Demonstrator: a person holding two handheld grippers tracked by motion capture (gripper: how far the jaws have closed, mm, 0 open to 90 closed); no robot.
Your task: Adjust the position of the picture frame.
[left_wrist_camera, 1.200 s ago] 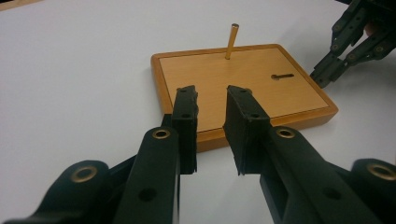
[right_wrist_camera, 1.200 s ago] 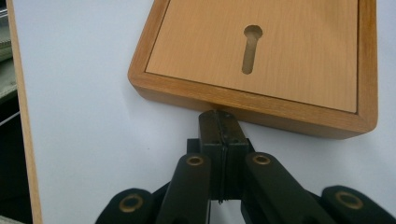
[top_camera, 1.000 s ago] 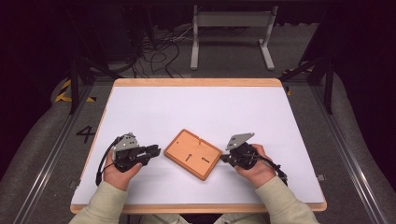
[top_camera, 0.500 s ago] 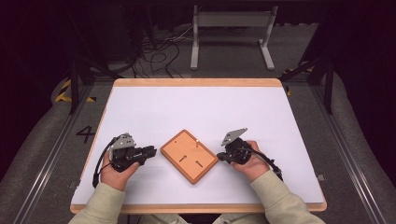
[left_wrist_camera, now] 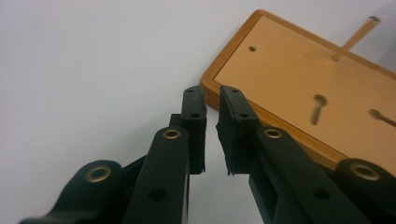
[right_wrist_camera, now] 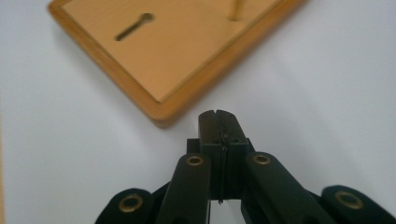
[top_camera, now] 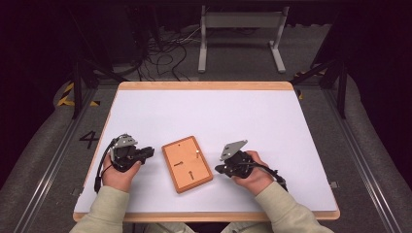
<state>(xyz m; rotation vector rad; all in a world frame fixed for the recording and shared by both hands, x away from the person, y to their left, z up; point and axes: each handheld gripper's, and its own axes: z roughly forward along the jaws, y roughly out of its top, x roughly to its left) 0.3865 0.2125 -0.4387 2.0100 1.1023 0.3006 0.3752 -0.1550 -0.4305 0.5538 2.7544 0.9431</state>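
Here, from the high view, a wooden board (top_camera: 187, 164) lies flat on the white tabletop (top_camera: 209, 116), near the person's edge and turned at a slant, with the two hands on either side of it. The left tool (top_camera: 149, 153) sits just beside the board's left long edge, held by the left hand (top_camera: 118, 170), and the right tool (top_camera: 219, 169) sits just off the board's right long edge, held by the right hand (top_camera: 252, 174); neither lifts the board. A small peg (top_camera: 197, 151) stands up from the board near its right rim, and two dark slots mark its face. In the left gripper view, the left tool (left_wrist_camera: 211, 100) has its jaws at a narrow gap, and they have just been closing, with nothing between the pads; their tips lie right at the wooden board (left_wrist_camera: 308, 88), at its raised rim near one corner, though I cannot tell whether they touch it. The peg (left_wrist_camera: 355, 38) rises at the far side there. In the right gripper view, the right tool (right_wrist_camera: 218, 115) has its jaws pressed fully together, holding nothing, tips on the bare tabletop (right_wrist_camera: 327, 93) just beside a corner of the wooden board (right_wrist_camera: 177, 42).
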